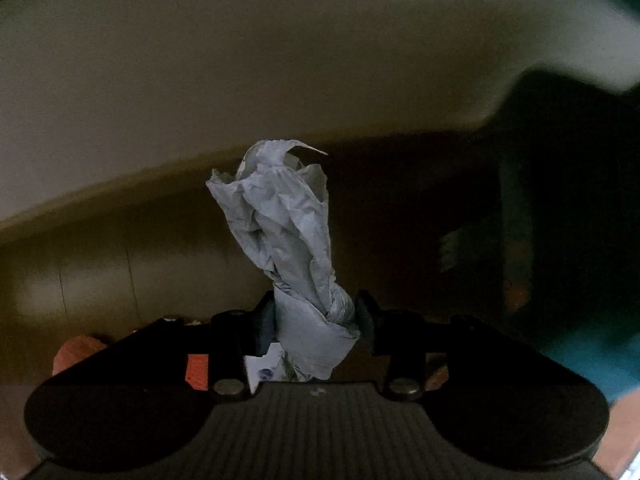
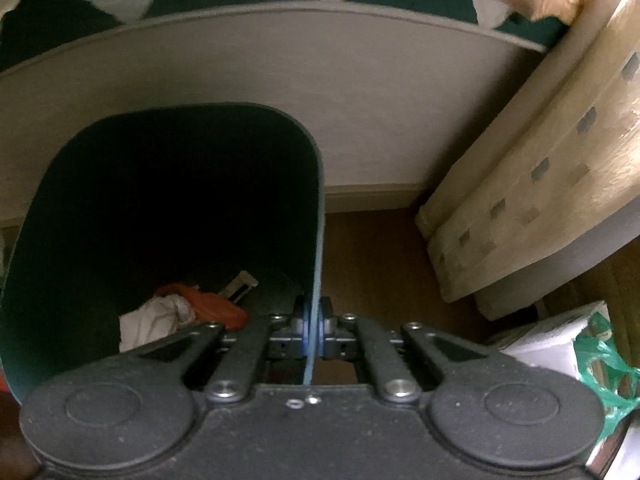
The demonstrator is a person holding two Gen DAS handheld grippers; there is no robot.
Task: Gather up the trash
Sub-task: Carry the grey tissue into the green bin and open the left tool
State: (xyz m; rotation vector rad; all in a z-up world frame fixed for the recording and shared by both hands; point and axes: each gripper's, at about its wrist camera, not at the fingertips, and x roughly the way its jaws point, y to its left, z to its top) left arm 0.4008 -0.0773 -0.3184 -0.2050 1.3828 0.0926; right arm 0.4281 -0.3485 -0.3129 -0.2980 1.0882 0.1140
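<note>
A crumpled pale grey tissue (image 1: 288,232) hangs in the air, pinched at its twisted lower end by my left gripper (image 1: 316,320), which is shut on it and points steeply down. The floor below it is dark and blurred. In the right wrist view my right gripper (image 2: 313,330) is shut on the thin right wall of a dark green trash bin (image 2: 316,208). Inside the bin lie a white crumpled paper (image 2: 152,320), an orange wrapper (image 2: 216,304) and a pale flat piece (image 2: 240,282).
A grey wall with a skirting board (image 2: 372,192) runs behind the bin. A beige patterned mattress (image 2: 540,184) leans at the right. White boxes (image 2: 552,344) and a green plastic bag (image 2: 604,368) sit at the lower right on the brown floor (image 2: 380,264).
</note>
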